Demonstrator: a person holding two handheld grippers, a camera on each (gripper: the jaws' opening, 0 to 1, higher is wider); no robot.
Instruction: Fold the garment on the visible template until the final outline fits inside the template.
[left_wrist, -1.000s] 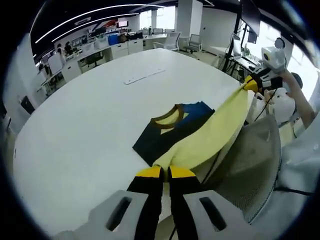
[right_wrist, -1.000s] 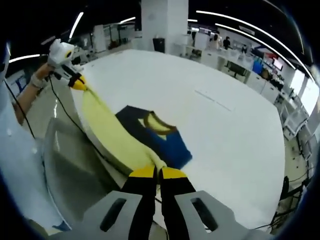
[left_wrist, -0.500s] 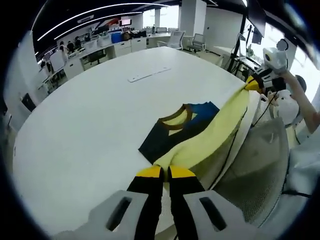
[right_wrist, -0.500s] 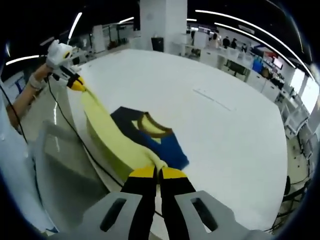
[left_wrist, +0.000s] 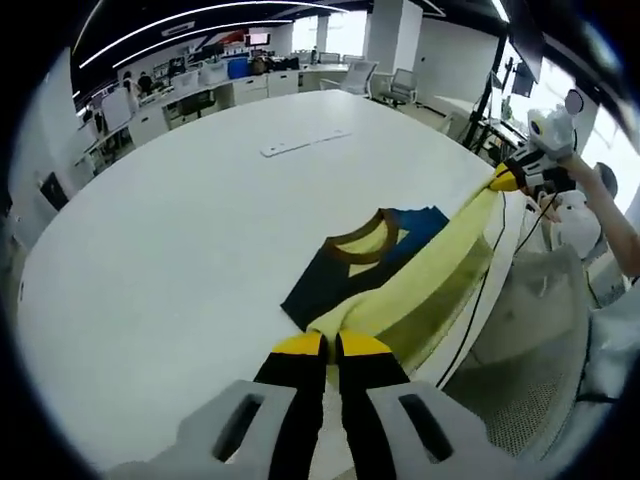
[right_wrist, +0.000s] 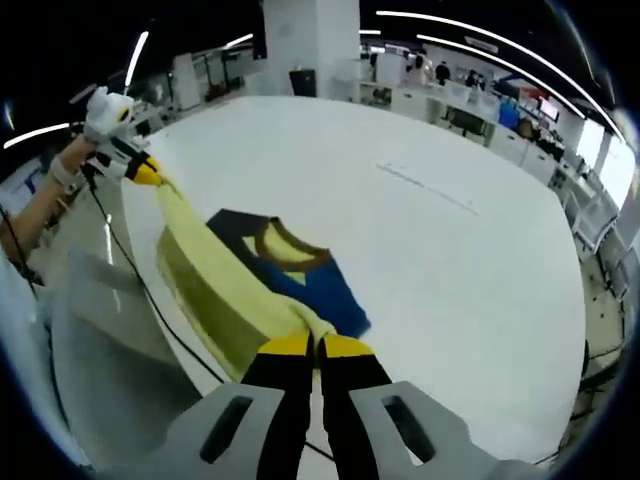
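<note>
- Gripping the shirt hem, both grippers, left and right, have jaws closed on it.
- Collar end lies on table, beyond the jaws.

The left claw was clamped tight, its yellow-tipped jaws pressed together on the garment, pinching one corner of the yellow edge. The right claw matched it, jaws closed on the far corner of that same edge, the cloth stretched between the two. In the left gripper view, the right claw sat well away off to the right, gripped by a hand with a bare forearm behind it. In the right gripper view, the left claw was held out far left, hand wrapped around it, wrist strapped.
</note>
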